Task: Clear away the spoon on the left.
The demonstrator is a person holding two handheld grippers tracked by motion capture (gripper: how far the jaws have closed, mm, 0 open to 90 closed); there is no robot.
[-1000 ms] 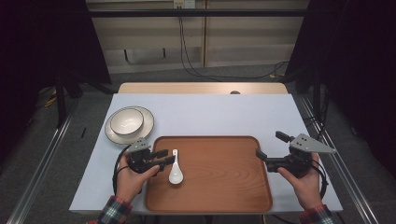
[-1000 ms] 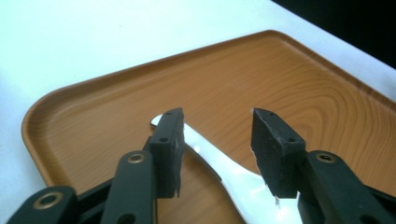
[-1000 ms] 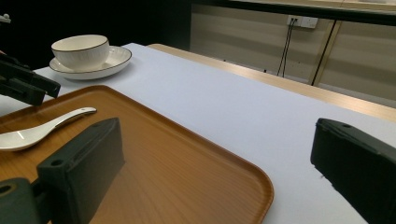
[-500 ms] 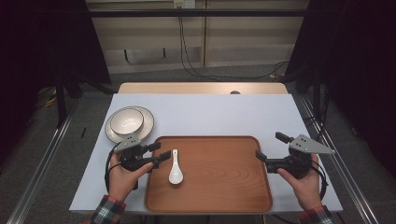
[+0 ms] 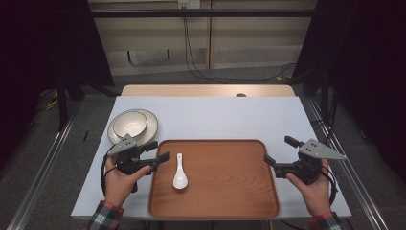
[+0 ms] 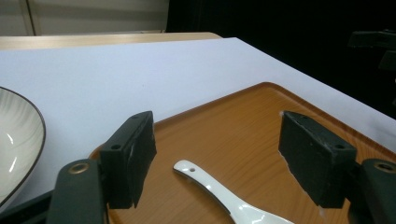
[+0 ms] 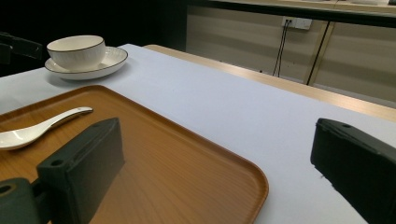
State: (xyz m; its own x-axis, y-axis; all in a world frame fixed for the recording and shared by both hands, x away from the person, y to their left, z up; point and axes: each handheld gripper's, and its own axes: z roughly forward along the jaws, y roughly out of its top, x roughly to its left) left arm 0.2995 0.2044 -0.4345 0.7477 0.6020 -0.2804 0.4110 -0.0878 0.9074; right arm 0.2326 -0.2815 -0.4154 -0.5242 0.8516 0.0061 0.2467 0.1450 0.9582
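Observation:
A white ceramic spoon lies on the left part of a wooden tray, handle pointing away from me. My left gripper hovers at the tray's left edge, just left of the spoon. Its jaws have just been opening and stand open. In the left gripper view the spoon lies on the tray between and below the pads, touched by neither. My right gripper is open at the tray's right edge, nothing between its jaws.
A white bowl stands on a plate on the pale tablecloth, just behind the left gripper. The bowl sits beyond the spoon in the right gripper view. The table's wooden far edge lies behind.
The left gripper has drawn back to the left and slightly up, away from the spoon, with its jaws spreading. The spoon stays on the tray. The right gripper has kept still.

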